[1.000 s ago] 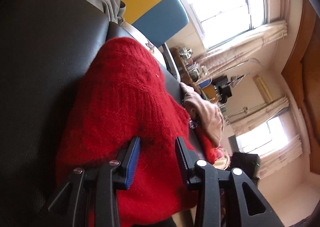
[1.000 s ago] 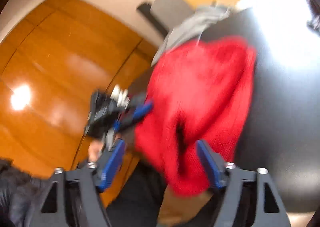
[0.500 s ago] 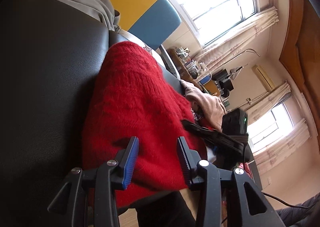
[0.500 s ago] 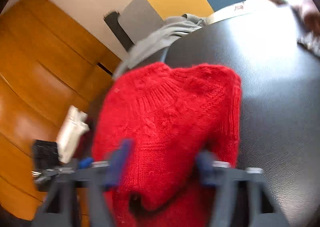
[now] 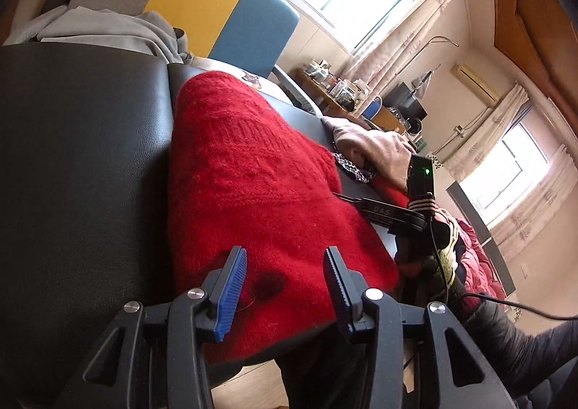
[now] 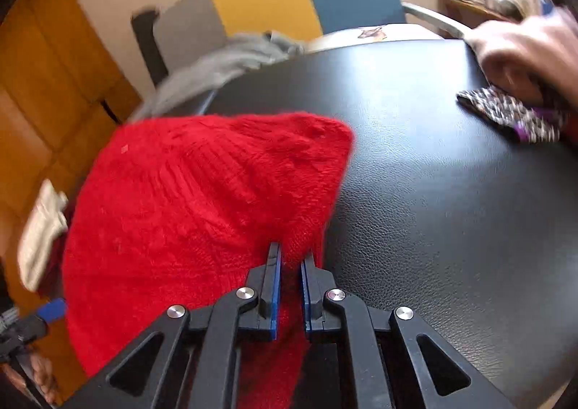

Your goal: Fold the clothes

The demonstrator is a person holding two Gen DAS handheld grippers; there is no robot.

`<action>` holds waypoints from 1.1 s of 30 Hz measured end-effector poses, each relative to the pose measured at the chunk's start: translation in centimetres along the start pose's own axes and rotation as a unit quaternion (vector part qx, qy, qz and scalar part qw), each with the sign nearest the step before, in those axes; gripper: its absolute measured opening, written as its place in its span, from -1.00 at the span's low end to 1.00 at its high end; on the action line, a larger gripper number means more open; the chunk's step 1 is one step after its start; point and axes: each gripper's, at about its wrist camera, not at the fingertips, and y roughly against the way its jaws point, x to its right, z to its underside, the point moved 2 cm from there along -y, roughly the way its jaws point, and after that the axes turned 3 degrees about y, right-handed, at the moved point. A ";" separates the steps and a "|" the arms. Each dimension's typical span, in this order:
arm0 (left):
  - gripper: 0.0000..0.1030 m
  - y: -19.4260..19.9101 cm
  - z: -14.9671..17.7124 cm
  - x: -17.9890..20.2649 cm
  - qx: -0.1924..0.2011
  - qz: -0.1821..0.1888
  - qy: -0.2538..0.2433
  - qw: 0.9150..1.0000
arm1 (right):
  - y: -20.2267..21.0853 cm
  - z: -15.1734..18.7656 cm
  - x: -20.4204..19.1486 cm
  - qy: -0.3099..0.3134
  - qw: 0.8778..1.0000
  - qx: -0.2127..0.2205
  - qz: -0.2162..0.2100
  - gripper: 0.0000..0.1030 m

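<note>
Since half a second ago the right claw (image 6: 289,282) has pinched the sweater (image 6: 202,199) edge; left claw (image 5: 285,279) hovers wide — grip its near hem, then lift evenly off the bench (image 6: 433,174).

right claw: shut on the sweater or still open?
Shut on it: the right claw pinches an edge fold of the red sweater between nearly closed blue pads.

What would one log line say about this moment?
task: fold clothes | left gripper: open, over red sweater | right gripper: shut on red sweater edge | surface: black table
</note>
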 end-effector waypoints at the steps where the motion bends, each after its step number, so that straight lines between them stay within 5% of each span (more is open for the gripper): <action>1: -0.13 0.0 -0.2 0.1 0.004 0.000 0.001 1.000 | 0.1 0.0 0.3 -0.008 1.000 0.003 -0.003 -0.78; 4: -0.09 -0.7 -1.6 1.0 0.014 0.021 -0.012 1.000 | 0.2 0.0 0.7 0.003 1.000 0.003 0.001 -0.73; 7: -0.09 -3.6 -1.6 1.9 -0.030 0.000 -0.038 0.999 | 1.2 -0.6 1.3 0.006 1.000 0.006 0.023 -0.39; 9: -0.09 -5.2 -0.6 2.6 -0.057 0.001 -0.067 0.996 | 3.7 -1.3 0.3 0.042 0.998 0.037 0.039 -0.39; 13: -0.09 -5.9 0.6 3.0 -0.064 -0.006 -0.074 0.995 | 8.0 -0.3 -4.3 0.134 0.988 0.060 -0.041 -0.39; 16: -0.09 -5.9 1.1 3.2 -0.063 -0.003 -0.069 0.996 | 7.4 1.9 -7.0 0.193 0.979 0.030 -0.066 -0.39; 18: -0.08 -6.0 1.9 3.4 -0.069 -0.008 -0.082 0.994 | 5.6 3.8 -6.9 0.212 0.977 -0.015 -0.038 -0.46; 20: -0.08 -6.8 3.2 3.3 -0.077 -0.009 -0.101 0.992 | 4.0 5.6 -4.7 0.193 0.980 -0.047 -0.013 -0.51; 23: -0.08 -7.3 4.1 3.6 -0.074 -0.004 -0.115 0.991 | 4.3 6.5 -1.4 0.142 0.989 -0.031 -0.034 -0.49; 27: -0.08 -6.4 3.5 4.8 -0.071 -0.019 -0.124 0.990 | 5.6 3.8 -2.7 0.156 0.987 -0.027 -0.037 -0.43; 33: -0.07 -2.9 2.7 4.5 -0.008 -0.026 -0.128 0.991 | 8.0 -2.3 -8.2 0.230 0.972 -0.004 -0.056 -0.32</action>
